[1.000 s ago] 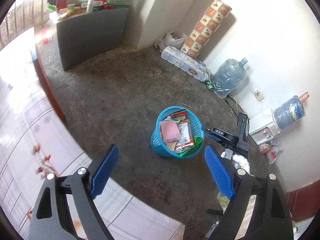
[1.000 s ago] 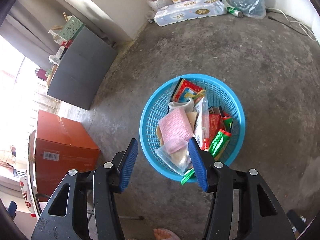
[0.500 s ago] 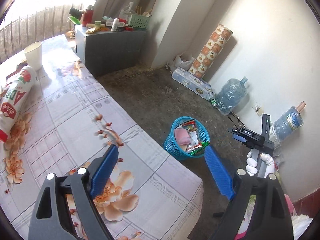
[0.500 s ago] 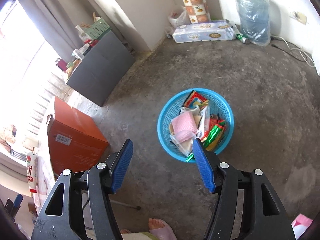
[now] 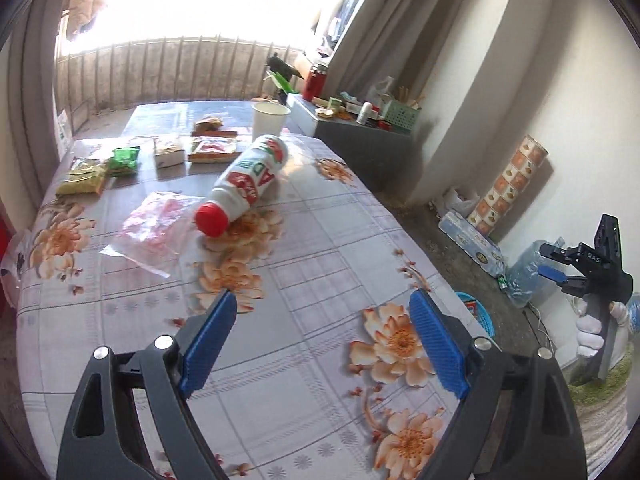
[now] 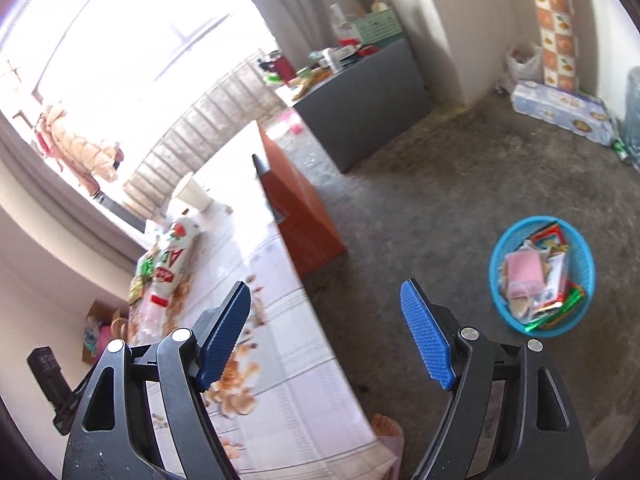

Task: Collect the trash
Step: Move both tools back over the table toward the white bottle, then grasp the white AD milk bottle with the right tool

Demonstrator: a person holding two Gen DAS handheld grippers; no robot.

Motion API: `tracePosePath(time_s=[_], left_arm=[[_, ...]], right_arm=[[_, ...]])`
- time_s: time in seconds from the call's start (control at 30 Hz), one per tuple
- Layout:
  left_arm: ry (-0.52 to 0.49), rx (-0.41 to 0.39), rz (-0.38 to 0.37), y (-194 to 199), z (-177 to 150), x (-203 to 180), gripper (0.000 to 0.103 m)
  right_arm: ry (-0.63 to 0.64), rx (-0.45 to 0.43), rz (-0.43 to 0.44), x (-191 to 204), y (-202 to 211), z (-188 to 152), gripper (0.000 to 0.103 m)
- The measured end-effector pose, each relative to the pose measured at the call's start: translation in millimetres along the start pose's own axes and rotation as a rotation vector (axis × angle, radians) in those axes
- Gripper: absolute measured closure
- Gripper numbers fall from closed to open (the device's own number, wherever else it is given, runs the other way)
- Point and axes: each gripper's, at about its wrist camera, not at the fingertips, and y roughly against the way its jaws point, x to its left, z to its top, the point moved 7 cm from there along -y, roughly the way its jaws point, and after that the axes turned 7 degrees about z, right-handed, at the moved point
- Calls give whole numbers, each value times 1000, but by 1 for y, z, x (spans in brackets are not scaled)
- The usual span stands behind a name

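Observation:
My left gripper (image 5: 320,344) is open and empty above the near part of a table with a flowered cloth (image 5: 320,256). On the table lie a white bottle with a red cap (image 5: 244,184), a clear plastic bag (image 5: 156,226), a paper cup (image 5: 269,120) and several snack packets (image 5: 120,160). My right gripper (image 6: 326,336) is open and empty over the table's edge; it also shows in the left wrist view (image 5: 588,276). A blue basket (image 6: 542,280) full of wrappers stands on the concrete floor to its right, also seen in the left wrist view (image 5: 476,312).
An orange box (image 6: 300,216) stands on the floor by the table. A grey cabinet (image 6: 360,100) with clutter on top stands at the back. A tissue pack (image 6: 564,112), a water jug (image 5: 528,276) and a patterned roll (image 5: 508,184) line the wall.
Both grippers have swung up and away from the basket toward the table. The left view now shows the tabletop with the bottle and packets. Both stay open.

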Motion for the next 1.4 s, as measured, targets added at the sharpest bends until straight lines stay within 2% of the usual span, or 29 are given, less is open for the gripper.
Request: tracePosePath(time_s=[0.2,0.3,0.4,0.5,0.63,0.8,0.97,1.03,1.1,1.17,1.3,1.4], left_arm=[[71,-34,153,3,15,90,17],[125,-24,176,-1,18,126,17],[151,-21,182,-10,20,145,17],[131,-11,202,-26,27,154,17],[95,0,204,-40,37,161,17],[103,13,209,-58,40,171,17],[125,49,186,-74,29,175,17],[118,61,186,-79,26,175,17],[120,69,187,-83,25,176,17],[122,73,190,-86,27,177,17],[107,76,214,-95,35,175,17],[82,114,249,-113,41,174,17]], right_arm=[[74,97,112,85,-38,7,23],[62,147,177,132,-63,5,22],[16,199,235,176,-101,0,19],[4,232,186,210,-150,-1,19],[15,320,132,245,-223,-9,19],[56,394,14,263,-299,-22,19],[54,388,-94,259,-341,-25,19],[26,402,-104,252,-350,-26,23],[27,409,-117,247,-357,-27,35],[26,424,-102,243,-360,-29,41],[28,415,-70,237,-354,-25,43],[58,433,-50,230,-343,-28,43]])
